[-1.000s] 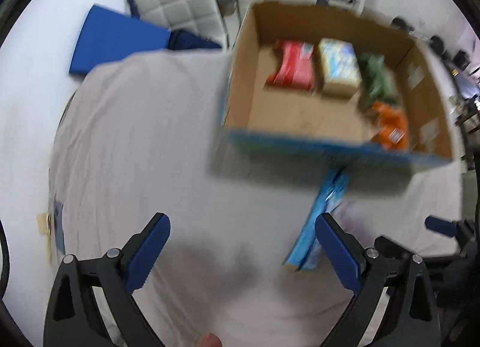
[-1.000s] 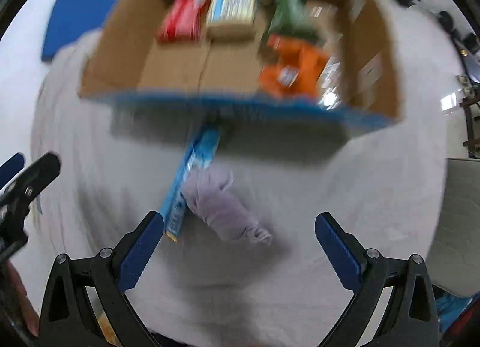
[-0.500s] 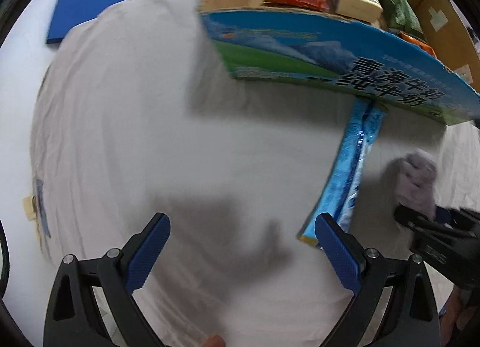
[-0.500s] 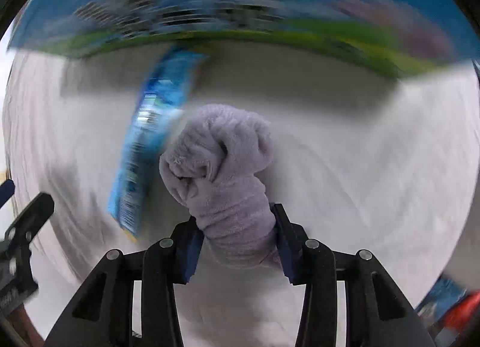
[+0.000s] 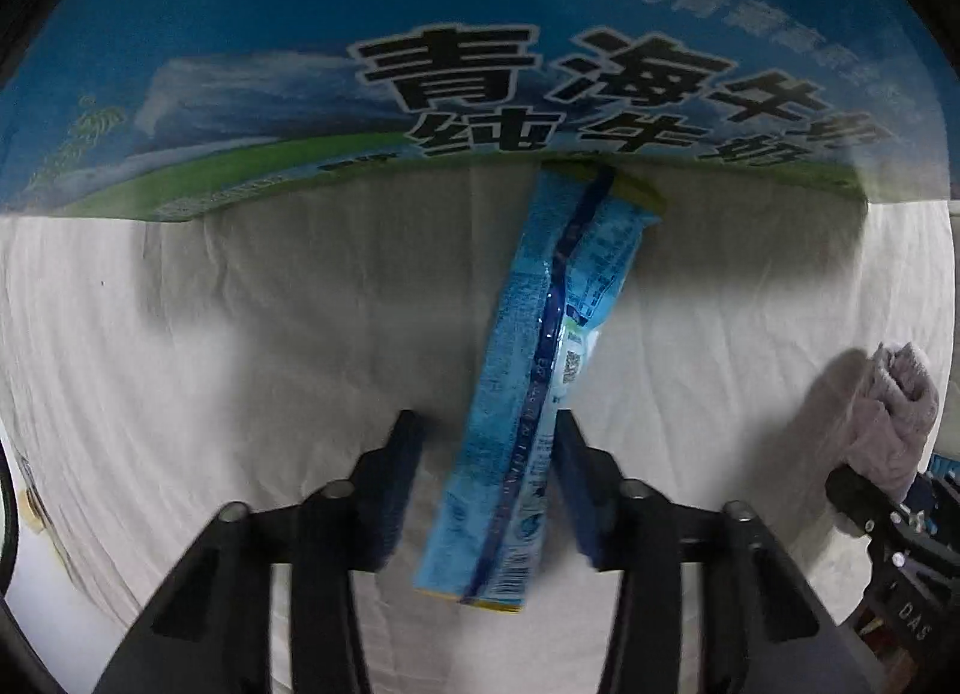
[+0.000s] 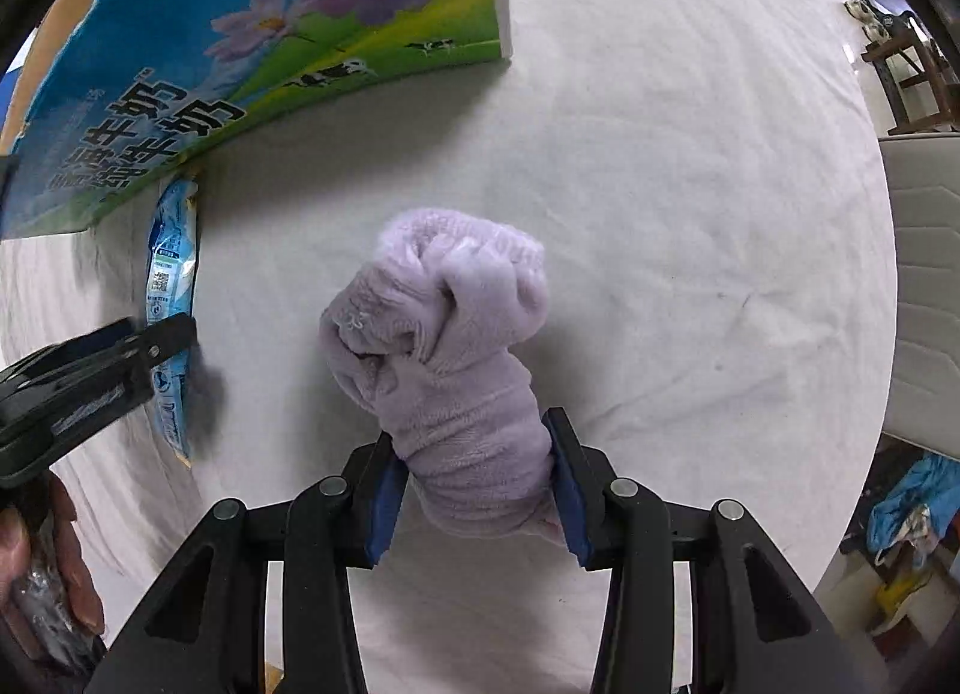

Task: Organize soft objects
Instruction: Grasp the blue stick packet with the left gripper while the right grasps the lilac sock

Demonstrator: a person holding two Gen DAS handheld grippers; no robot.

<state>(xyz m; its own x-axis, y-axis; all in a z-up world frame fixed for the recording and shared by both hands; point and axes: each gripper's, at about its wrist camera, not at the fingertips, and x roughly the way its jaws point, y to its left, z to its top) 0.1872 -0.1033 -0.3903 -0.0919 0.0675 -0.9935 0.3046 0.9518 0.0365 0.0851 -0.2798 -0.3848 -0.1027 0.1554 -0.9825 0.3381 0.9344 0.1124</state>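
A long blue snack packet (image 5: 540, 346) lies flat on the white-covered table, its far end against the printed carton (image 5: 300, 63). My left gripper (image 5: 485, 430) points down over the packet's near half, its jaws closing. The right pad touches the packet's edge and the left pad stands a little apart from it. My right gripper (image 6: 474, 436) is shut on a rolled lilac fleece cloth (image 6: 444, 334), which sticks out forward beyond the pads. The cloth (image 5: 894, 412) also shows at the right edge of the left wrist view. The packet (image 6: 171, 262) shows at the left of the right wrist view.
The carton (image 6: 270, 33) with blue and green print stands just behind both objects. White cloth (image 6: 660, 214) covers the table to the right. A pale padded chair (image 6: 924, 274) stands past the table's right edge. A person's hand (image 6: 54, 544) holds the left gripper.
Both grippers came down close to the table. The right gripper closed on the lilac cloth. The left gripper moved right over the blue packet and its jaws narrowed around it.
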